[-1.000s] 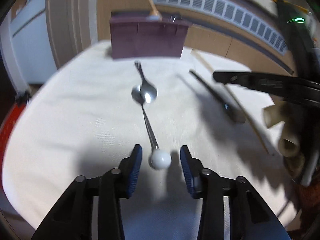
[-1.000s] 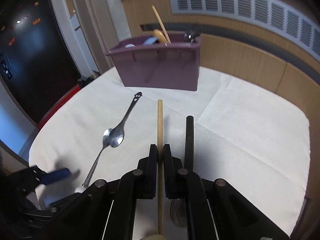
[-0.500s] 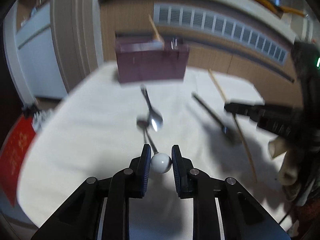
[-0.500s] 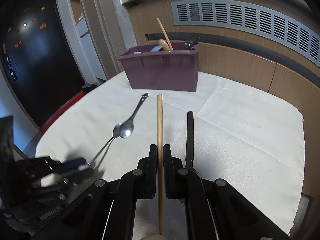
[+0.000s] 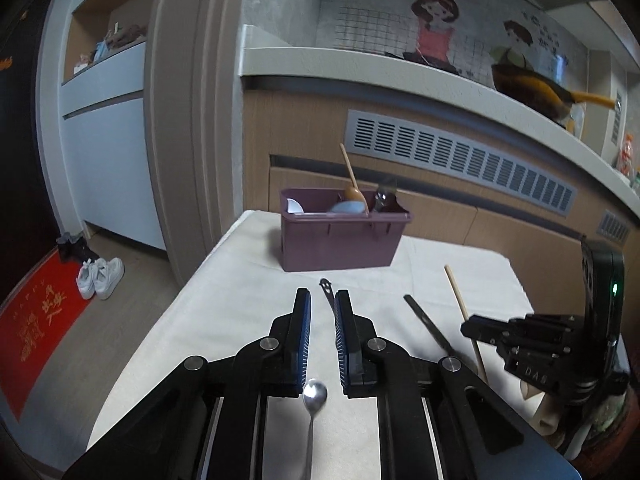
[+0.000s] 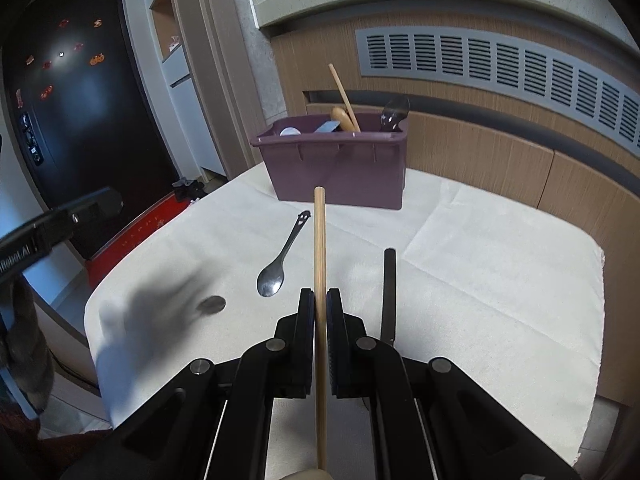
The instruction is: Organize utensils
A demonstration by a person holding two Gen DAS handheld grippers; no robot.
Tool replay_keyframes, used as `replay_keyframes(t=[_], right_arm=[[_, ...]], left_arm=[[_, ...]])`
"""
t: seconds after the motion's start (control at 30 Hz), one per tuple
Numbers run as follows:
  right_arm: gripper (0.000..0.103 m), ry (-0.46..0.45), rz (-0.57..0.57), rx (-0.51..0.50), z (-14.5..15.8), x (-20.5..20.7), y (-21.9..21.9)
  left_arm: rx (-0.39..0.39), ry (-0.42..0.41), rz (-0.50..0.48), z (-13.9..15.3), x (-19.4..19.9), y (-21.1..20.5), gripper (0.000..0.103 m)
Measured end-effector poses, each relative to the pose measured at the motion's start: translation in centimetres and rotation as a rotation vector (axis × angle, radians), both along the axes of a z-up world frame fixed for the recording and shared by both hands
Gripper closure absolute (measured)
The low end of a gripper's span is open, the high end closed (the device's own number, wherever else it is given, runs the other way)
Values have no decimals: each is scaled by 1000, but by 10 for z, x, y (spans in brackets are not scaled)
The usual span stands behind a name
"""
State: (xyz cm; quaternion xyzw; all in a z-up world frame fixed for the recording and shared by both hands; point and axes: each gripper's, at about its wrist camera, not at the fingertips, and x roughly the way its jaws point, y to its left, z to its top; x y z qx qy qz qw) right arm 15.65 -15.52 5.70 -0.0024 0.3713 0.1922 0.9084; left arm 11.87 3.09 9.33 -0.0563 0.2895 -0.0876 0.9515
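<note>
My left gripper (image 5: pixel 322 296) is raised above the white cloth, its jaws closing. A silver spoon (image 5: pixel 315 394) hangs low between its finger bases, stem running out of the bottom of the frame. Where the pads hold it is hidden. The right wrist view shows only its shadow (image 6: pixel 212 304) on the cloth. My right gripper (image 6: pixel 320 300) is shut on a wooden stick handle (image 6: pixel 320 240) that points at the purple bin (image 6: pixel 340 168). A smiley-handled spoon (image 6: pixel 276 268) and a black utensil (image 6: pixel 388 292) lie on the cloth.
The bin (image 5: pixel 340 236) stands at the table's far edge against a wood-panelled counter and holds a wooden spoon, a black spoon and pale items. The table (image 6: pixel 520 280) drops off at left and right. Shoes (image 5: pixel 100 276) and a red mat lie on the floor at left.
The left jaws closed on the spoon's white ball end, then rose and tipped up toward the bin. That spoon left the cloth. The right gripper kept its grip and drifted slightly.
</note>
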Motion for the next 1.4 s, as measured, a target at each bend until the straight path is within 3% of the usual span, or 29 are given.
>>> replay_keyframes(t=[0.13, 0.27, 0.37, 0.47, 0.63, 0.77, 0.9, 1.0, 1.4], right_arm=[[97, 46, 26, -36, -11, 5, 7], [97, 186, 41, -14, -39, 15, 8], [88, 283, 28, 37, -60, 22, 4], [84, 320, 6, 12, -74, 23, 6], [77, 289, -4, -24, -74, 15, 16], [76, 258, -11, -35, -75, 9, 16], [68, 276, -30, 69, -78, 11, 7], [68, 278, -44, 121, -80, 9, 2], [66, 155, 23, -141, -73, -6, 32]], left_arm=[[-32, 69, 5, -12, 4, 10, 91], [-58, 174, -31, -43, 0, 13, 90], [-62, 217, -71, -66, -14, 13, 89], [-22, 229, -82, -83, -35, 13, 89], [84, 241, -89, -107, -68, 6, 88], [109, 266, -85, -120, -74, 2, 88], [111, 276, -68, -123, -71, 5, 87], [104, 276, -61, -121, -74, 9, 87], [125, 284, -72, -124, -90, 16, 75]])
